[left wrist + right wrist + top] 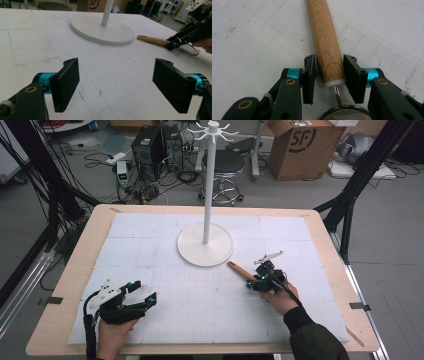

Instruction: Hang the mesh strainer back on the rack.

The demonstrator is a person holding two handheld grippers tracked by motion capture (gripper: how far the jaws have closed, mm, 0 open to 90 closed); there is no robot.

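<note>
Your right gripper (329,77) has its jaws narrowed around the strainer (327,42) with little or no gap, at its pale wooden handle just above the mesh. It lies flat, right of the white stand (205,245), near its base. Your left gripper (120,82) sits near-left, jaws wide, open mat (200,300) ahead.

The left gripper (116,83) hovers low over the white gridded mat (37,45), its 2 black ribbed pads (65,83) standing wide apart with nothing between them. Ahead stands the white stand (102,31), a round base with a pole rising from it. Just right of the base lies a wooden handle (151,40), its far end taken by the right gripper (172,45), with a wire mesh ring (190,49) beside the jaws.
</note>
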